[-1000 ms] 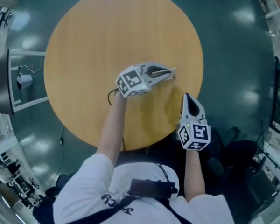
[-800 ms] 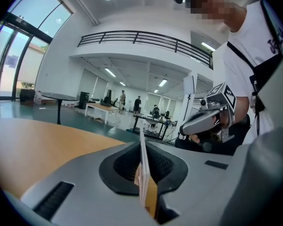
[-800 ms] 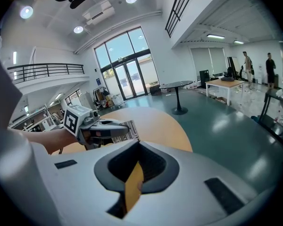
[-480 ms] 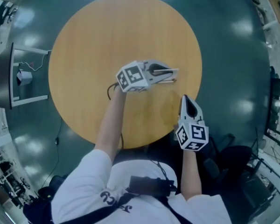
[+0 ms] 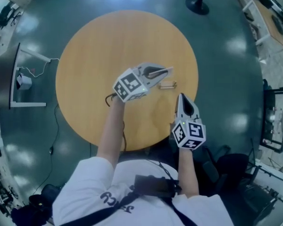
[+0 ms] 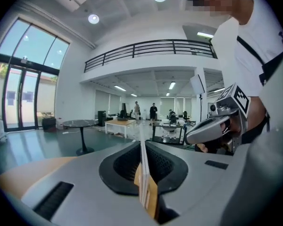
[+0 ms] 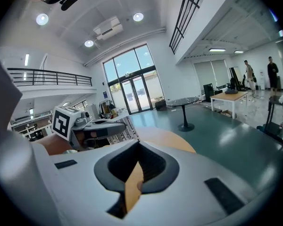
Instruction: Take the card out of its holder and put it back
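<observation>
— Where is the card [image 7: 122,127]?
— Out of the holder [image 5: 168,84], clamped edge-on in the left tongs [image 5: 169,71], just beside the holder.
— And the right tongs [image 5: 180,98]?
— Closed on nothing, near the holder, which sits empty on the desk [image 5: 99,51]. Taking out looks done; putting back is left.

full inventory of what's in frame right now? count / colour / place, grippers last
table: 1, light wood, round, centre of the head view.
card holder: 1, tan, small, on the table just past the left gripper's tip.
card: 1, white with dark print, out of the holder, between the left gripper's jaws.
floor: dark green, glossy, all round the table.
stand base: 1, black, on the floor beyond the table.
bystanders: 2, colours unclear, far across the hall.
left gripper: grey, shut on the card, above the table.
right gripper: grey, shut, empty, over the table's near edge.
</observation>
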{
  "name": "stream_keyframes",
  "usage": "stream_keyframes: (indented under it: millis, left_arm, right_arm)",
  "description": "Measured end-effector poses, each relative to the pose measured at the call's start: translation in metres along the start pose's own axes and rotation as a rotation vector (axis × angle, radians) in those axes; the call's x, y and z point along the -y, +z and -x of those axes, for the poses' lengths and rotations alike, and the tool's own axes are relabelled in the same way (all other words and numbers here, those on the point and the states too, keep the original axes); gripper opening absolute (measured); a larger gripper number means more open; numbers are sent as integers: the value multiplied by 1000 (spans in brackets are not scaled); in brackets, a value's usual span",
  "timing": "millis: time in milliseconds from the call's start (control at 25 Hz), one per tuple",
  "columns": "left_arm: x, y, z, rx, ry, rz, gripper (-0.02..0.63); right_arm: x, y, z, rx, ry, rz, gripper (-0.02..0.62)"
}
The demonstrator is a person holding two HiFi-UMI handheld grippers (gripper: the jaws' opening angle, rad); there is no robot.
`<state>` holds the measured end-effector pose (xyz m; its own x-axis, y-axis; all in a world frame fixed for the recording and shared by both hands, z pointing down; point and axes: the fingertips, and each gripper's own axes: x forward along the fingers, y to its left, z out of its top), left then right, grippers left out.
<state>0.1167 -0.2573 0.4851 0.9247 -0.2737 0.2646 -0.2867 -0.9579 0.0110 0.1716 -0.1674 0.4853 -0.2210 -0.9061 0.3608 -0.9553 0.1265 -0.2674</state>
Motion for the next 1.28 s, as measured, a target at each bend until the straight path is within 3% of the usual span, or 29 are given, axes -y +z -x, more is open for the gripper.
stream_keyframes:
  millis: [200,400,680,1040,1280]
  left_arm:
    - [2,21,38,55,199,106,25]
    - [-1,9,82,90,441,225,25]
    - [5,13,153,152,717,256,25]
    - [29,32,196,221,885,184,25]
    - [37,39,204,229,905,148,25]
  right_arm:
    - [-20,22,6,60,20,38,20]
    - [-44,44,7,115,16,121,20]
    - [-91,53,7,158,53,188,20]
    - [-126,54,16,188,108,205,20]
    - [-139,55,20,204,121,218,20]
